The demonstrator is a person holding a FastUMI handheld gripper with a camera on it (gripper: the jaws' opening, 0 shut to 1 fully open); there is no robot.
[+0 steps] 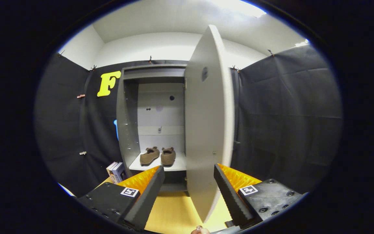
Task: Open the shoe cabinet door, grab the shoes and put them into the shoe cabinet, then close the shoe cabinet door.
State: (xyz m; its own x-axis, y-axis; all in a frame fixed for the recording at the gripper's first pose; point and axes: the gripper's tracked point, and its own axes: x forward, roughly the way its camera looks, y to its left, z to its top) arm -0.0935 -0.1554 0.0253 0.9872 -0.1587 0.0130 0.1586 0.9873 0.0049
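Gripper view: shoe cabinet [129, 130] stands open against the black cloth wall [287, 113], straight ahead of the fingers. Grey flat panels, matt finish; pale back panel inside with a few small dark holes or fittings, too small to identify.

Contents: one pair of shoes [157, 156] on the cabinet's lower shelf [180, 165], side by side, nearly touching, toes pointing out toward the camera. Brown, soft-looking, low-cut slipper shape, each with a small bow or knot at the top. Shelf is pale and flat; shoes sit toward its left and middle, right end bare. Upper part of the cabinet interior holds nothing that can be made out.

Cabinet door [208, 130] is swung wide open, seen nearly edge-on, hinged along the right of the opening. Smooth pale grey slab, bowed by the lens. A dark round mark sits near its top; nature unclear. Its lower edge comes down between the two fingers.

Hand-held gripper [189, 175]: jaws spread wide, nothing held. Fingers are wedge-shaped with ribbed inner faces; the door's lower part lies in the gap, closer to the right finger, contact with either finger cannot be confirmed.

Floor [174, 211] under the fingers is yellowish and smooth. Books [117, 172] stand just left of the cabinet base, partly hidden behind the left finger. Cabinet bottom is hidden by the fingers.
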